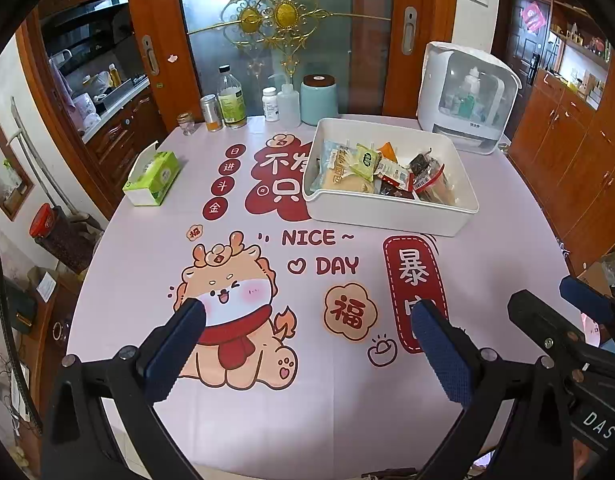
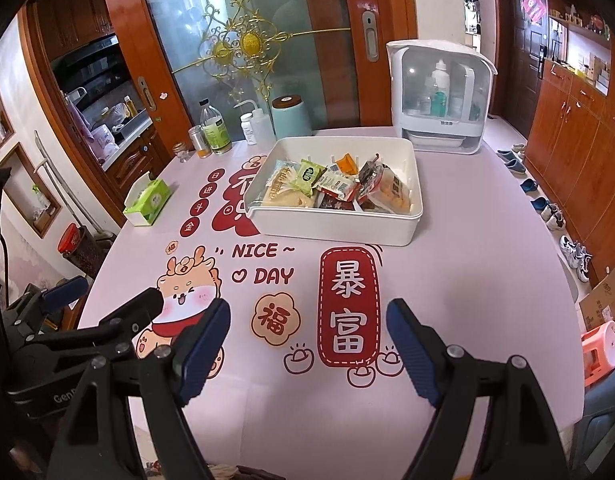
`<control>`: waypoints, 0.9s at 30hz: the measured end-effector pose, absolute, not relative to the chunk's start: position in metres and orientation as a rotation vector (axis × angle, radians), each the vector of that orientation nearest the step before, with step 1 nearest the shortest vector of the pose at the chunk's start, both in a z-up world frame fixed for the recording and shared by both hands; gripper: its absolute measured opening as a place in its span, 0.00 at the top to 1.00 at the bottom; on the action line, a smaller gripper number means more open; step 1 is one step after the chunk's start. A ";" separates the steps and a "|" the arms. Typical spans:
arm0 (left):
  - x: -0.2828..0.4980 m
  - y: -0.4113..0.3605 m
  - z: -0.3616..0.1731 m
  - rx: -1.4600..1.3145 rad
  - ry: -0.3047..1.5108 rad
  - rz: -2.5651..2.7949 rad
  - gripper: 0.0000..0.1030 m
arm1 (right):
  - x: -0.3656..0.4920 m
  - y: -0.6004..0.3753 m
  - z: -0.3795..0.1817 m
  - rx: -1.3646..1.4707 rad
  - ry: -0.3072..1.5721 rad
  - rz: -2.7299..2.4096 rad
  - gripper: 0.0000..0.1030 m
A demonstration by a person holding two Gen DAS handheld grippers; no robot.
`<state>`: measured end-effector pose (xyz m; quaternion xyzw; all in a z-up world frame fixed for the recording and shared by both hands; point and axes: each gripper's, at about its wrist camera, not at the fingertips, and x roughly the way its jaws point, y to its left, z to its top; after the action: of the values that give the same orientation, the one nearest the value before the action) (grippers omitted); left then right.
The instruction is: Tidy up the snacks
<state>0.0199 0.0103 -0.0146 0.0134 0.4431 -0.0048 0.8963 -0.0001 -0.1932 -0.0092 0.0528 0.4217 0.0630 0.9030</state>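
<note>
White snack bin (image 1: 387, 216) (long axis left-right), left gripper (image 1: 307, 344) and right gripper (image 2: 307, 344) both spread, empty.

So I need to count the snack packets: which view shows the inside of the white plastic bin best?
The right wrist view: the white plastic bin sits near centre and its snack packets spread out visibly. In the left wrist view the bin lies off to the right, with the packets more bunched.
</note>
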 end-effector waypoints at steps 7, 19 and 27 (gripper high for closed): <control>0.020 0.011 -0.017 0.026 0.924 -0.010 0.01 | 0.001 -0.195 -0.010 0.109 0.875 0.132 0.21; 0.022 0.009 -0.019 0.029 0.932 -0.011 0.01 | 0.001 -0.195 -0.010 0.110 0.877 0.133 0.21; 0.022 0.008 -0.020 0.030 0.934 -0.010 0.01 | 0.001 -0.197 -0.011 0.112 0.881 0.135 0.21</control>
<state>0.0218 0.0081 -0.0201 0.0145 0.4502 -0.0046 0.8928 0.0014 -0.1971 -0.0114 0.0543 0.4259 0.0651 0.9008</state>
